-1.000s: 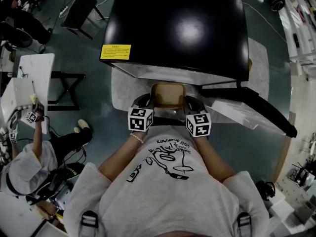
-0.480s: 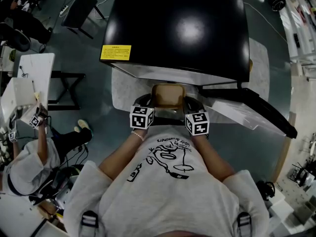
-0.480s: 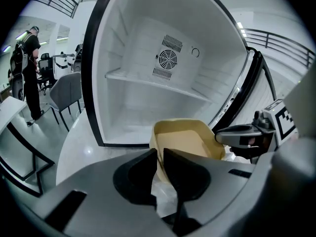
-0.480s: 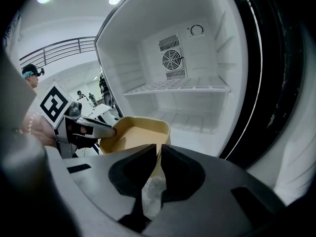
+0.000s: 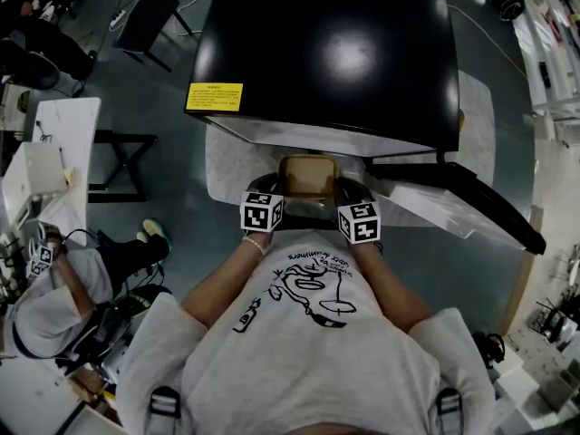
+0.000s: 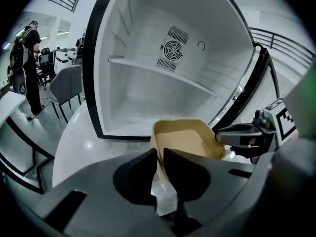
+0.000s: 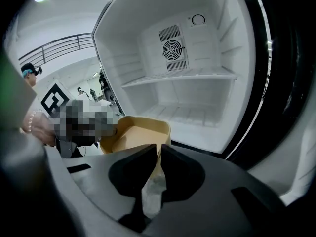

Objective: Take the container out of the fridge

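Observation:
The tan open container [image 5: 308, 174] hangs just outside the black fridge [image 5: 331, 53], above the white table. My left gripper [image 5: 270, 187] is shut on its left wall, and my right gripper [image 5: 350, 189] is shut on its right wall. In the left gripper view the container [image 6: 185, 139] stands ahead of the left gripper [image 6: 159, 164], whose jaws pinch the rim edge. The right gripper view shows the same container [image 7: 136, 132] with the right gripper [image 7: 159, 158] pinching its wall. Behind it the fridge's white inside [image 7: 187, 83] shows bare shelves.
The fridge door [image 5: 462, 198] stands open at the right. The round white table [image 5: 227, 166] carries the fridge. Another person [image 5: 54, 279] sits at a white desk [image 5: 68, 134] at the left. A grey chair [image 6: 66, 90] stands left of the table.
Both grippers have sunk a little with the container still between them. The person at the left has lowered an arm.

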Tool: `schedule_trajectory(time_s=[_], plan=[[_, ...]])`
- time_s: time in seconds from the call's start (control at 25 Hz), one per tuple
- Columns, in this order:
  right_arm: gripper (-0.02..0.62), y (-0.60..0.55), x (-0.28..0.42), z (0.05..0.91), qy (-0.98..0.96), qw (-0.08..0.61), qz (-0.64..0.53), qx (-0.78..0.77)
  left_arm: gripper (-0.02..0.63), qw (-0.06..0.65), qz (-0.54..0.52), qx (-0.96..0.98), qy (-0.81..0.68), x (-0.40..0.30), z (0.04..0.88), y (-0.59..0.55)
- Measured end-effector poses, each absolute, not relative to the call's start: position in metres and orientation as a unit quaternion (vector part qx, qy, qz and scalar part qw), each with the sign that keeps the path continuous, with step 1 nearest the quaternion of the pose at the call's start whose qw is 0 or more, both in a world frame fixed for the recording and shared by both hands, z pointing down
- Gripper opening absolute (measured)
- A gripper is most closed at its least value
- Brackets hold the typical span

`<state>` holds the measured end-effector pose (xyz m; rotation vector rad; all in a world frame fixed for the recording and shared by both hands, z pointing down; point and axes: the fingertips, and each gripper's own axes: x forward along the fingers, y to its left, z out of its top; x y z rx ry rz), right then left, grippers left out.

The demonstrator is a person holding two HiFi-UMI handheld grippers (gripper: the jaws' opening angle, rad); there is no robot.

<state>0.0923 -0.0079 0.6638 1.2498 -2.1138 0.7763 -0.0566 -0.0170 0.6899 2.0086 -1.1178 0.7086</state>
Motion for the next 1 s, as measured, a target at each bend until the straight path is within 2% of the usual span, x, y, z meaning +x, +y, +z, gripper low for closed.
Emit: schedule_trajectory(time_s=[1.0], plan=[[0.048,-0.001,0.095,0.708,-0.777,0.320,0.309,0.446,0.055,0.382,0.304,0.767,-0.415,-0.052,0.732,-0.009]])
